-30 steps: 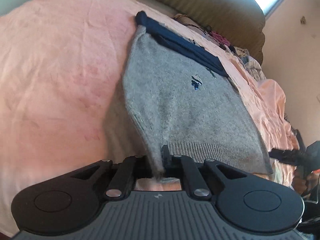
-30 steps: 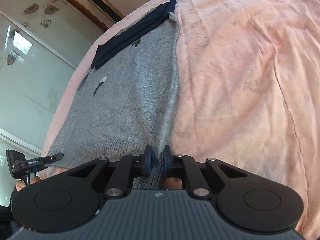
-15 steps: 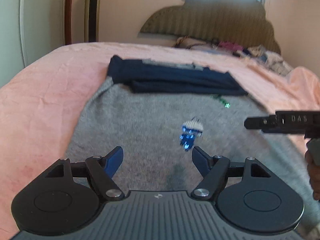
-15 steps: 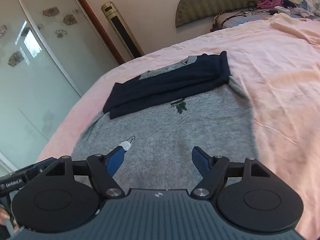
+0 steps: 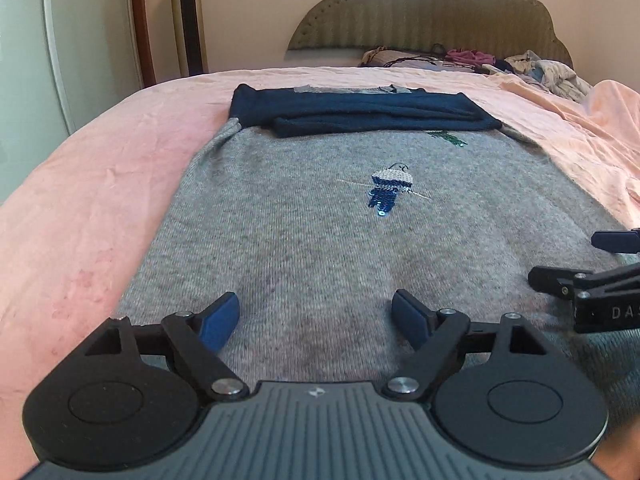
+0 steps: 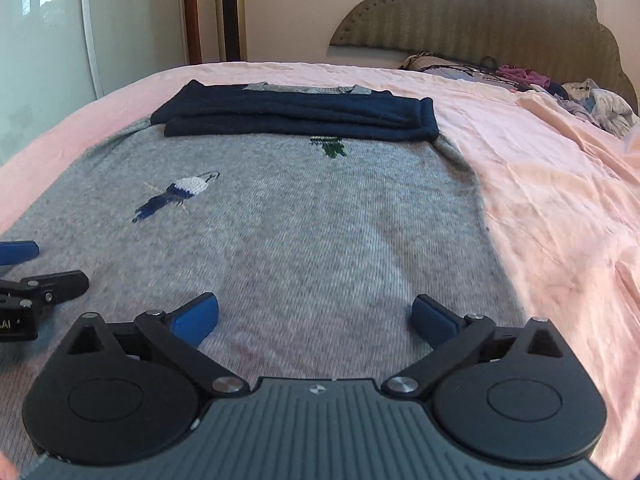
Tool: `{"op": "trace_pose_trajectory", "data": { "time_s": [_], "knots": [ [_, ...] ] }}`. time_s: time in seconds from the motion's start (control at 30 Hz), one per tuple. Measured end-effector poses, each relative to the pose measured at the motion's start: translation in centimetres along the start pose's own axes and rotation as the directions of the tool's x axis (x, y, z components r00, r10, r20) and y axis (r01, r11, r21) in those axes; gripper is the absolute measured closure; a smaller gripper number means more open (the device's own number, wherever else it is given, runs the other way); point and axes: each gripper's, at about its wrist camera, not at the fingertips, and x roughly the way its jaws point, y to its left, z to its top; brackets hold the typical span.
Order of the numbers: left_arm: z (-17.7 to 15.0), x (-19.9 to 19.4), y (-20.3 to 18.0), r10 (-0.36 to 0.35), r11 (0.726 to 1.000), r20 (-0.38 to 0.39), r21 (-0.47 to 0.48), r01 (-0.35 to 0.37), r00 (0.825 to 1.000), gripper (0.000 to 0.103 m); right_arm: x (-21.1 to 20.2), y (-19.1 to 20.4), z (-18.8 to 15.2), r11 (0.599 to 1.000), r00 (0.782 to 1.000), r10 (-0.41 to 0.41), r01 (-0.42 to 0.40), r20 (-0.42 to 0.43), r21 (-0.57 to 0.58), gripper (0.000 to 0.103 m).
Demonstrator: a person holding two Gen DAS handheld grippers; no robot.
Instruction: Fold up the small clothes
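At the far left a glass wardrobe door (image 5: 24,60) stands beside a tall tower fan (image 5: 188,20), and the pink bedsheet (image 5: 80,200) spreads below them. The left tongs (image 5: 316,316) hang over the near hem of the grey sweater (image 5: 300,240), their blue pads (image 5: 218,322) wide apart after just opening, with nothing between them but the knit lying below. The sweater lies flat on the bed, its navy sleeves (image 5: 360,114) folded across the top near the collar, a small blue bird motif (image 5: 388,192) at mid-chest. To the right, the right tongs (image 6: 316,318) also gape wide, freshly opened and empty, apparently just above the fabric. Beyond, a padded headboard (image 6: 480,12) backs a heap of clothes (image 6: 592,104).
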Motion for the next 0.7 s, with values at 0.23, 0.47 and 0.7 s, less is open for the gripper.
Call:
{"op": "trace_pose_trajectory", "data": {
  "time_s": [0.23,0.47,0.7],
  "knots": [
    [-0.4,-0.1,0.1,-0.005,1.0,0.018,-0.01,0.005,1.0,0.014,-1.8,0.0,-1.7,1.0,0.999,0.021,-0.021,0.025,0.0,0.0],
    [-0.5,-0.1,0.0,-0.002,1.0,0.019,-0.011,0.003,1.0,0.014,-1.6,0.0,-1.7,1.0,0.999,0.024,-0.024,0.026,-0.001,0.0],
    [-0.5,-0.1,0.0,-0.005,1.0,0.019,-0.011,0.005,1.0,0.013,-1.6,0.0,-1.7,1.0,0.999,0.024,-0.024,0.026,0.0,0.0]
  ]
}}
